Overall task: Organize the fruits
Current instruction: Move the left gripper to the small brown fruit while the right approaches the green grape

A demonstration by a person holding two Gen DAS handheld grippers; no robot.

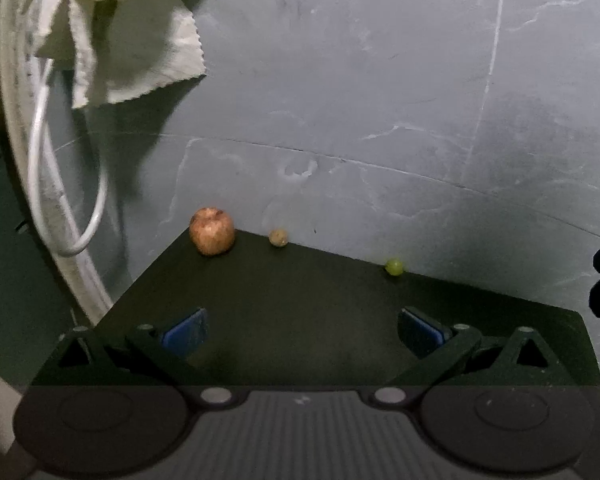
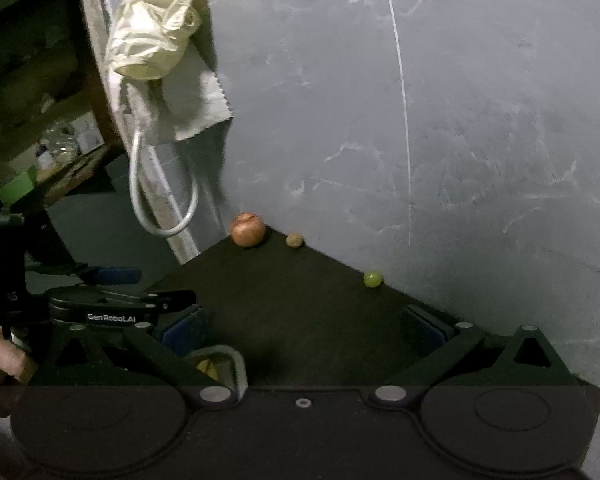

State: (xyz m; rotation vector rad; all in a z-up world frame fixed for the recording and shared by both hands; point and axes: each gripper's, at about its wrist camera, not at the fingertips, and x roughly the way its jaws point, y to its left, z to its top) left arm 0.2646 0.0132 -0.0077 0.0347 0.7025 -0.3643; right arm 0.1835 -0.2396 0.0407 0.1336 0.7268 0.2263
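Observation:
A red apple (image 1: pixel 212 231) sits at the far corner of a dark table (image 1: pixel 300 312), against the grey wall. A small brown fruit (image 1: pixel 278 237) lies to its right, and a small green fruit (image 1: pixel 393 267) farther right along the wall edge. My left gripper (image 1: pixel 300 330) is open and empty, well short of the fruits. The right wrist view shows the same apple (image 2: pixel 248 229), brown fruit (image 2: pixel 295 240) and green fruit (image 2: pixel 372 279). My right gripper (image 2: pixel 304 330) is open and empty. A grey bowl (image 2: pixel 236 360) with something yellow in it sits by its left finger.
A grey marbled wall (image 1: pixel 380 100) backs the table. A white cloth (image 1: pixel 140 52) and a white cable loop (image 1: pixel 80 208) hang at the left by a pipe. The left gripper's body (image 2: pixel 100 304) shows at the left of the right wrist view. Cluttered shelves (image 2: pixel 40 140) stand far left.

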